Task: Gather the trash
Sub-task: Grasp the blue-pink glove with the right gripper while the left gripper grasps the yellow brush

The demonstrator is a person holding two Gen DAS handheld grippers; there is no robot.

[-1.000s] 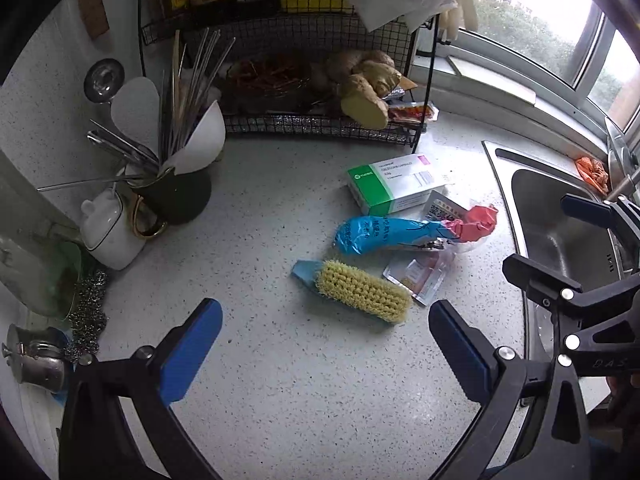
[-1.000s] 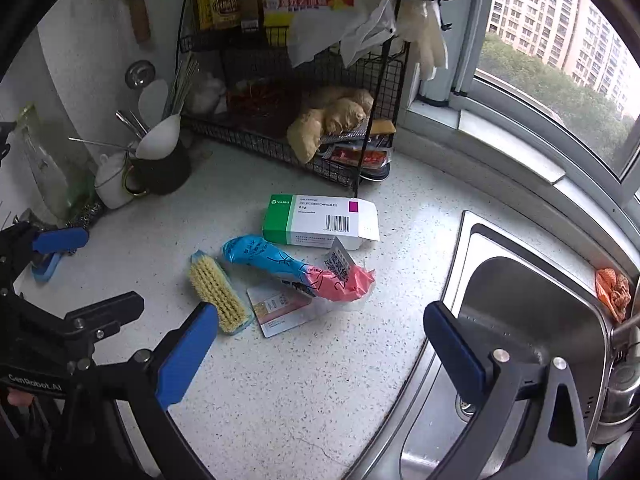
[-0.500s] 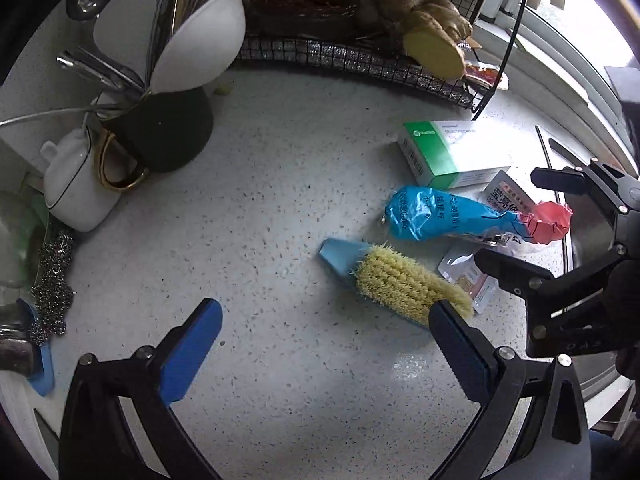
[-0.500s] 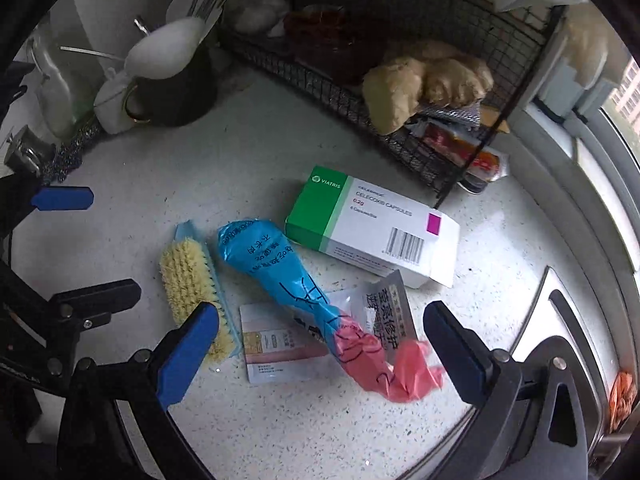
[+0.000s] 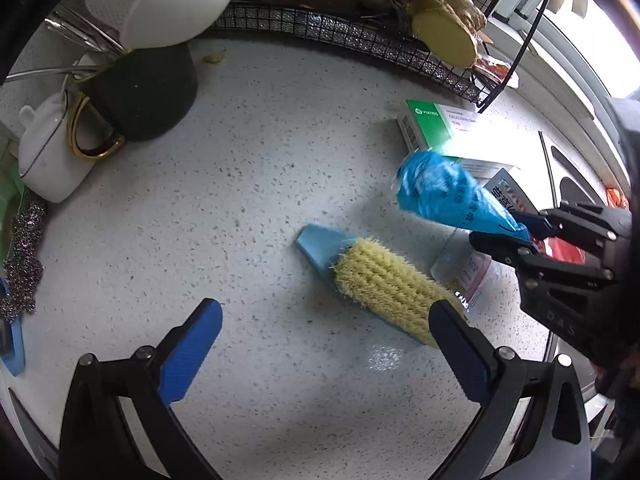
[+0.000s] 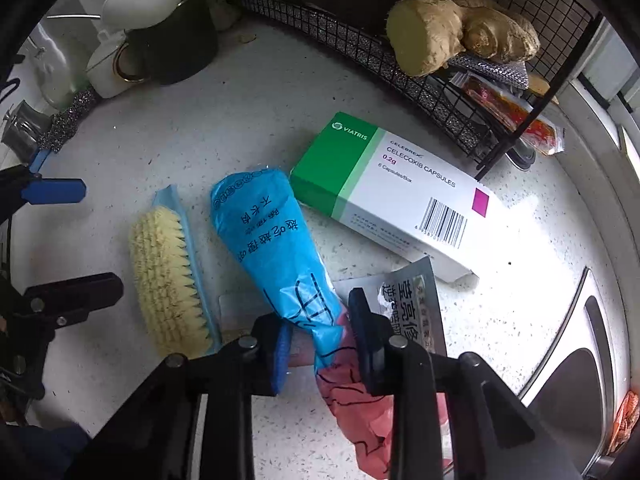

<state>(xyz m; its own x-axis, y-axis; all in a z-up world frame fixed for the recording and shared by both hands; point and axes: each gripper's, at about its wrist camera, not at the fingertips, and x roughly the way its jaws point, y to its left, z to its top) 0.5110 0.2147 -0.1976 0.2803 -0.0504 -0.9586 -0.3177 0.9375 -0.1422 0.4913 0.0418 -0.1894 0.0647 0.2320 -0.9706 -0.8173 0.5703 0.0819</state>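
Note:
A blue and pink plastic wrapper lies on the speckled counter; it also shows in the left wrist view. My right gripper is shut on its narrow middle, where blue meets pink. A green and white medicine box lies just behind it. A silver sachet and a clear packet lie under the wrapper. My left gripper is open and empty, low over the counter, with a yellow scrub brush just ahead of its right finger.
A black wire rack holding ginger stands at the back. A dark utensil cup and white teapot stand back left. A steel scourer lies far left. The sink lies to the right.
My right gripper moved down onto the wrapper and closed on its middle. My left gripper came lower and closer to the counter near the brush.

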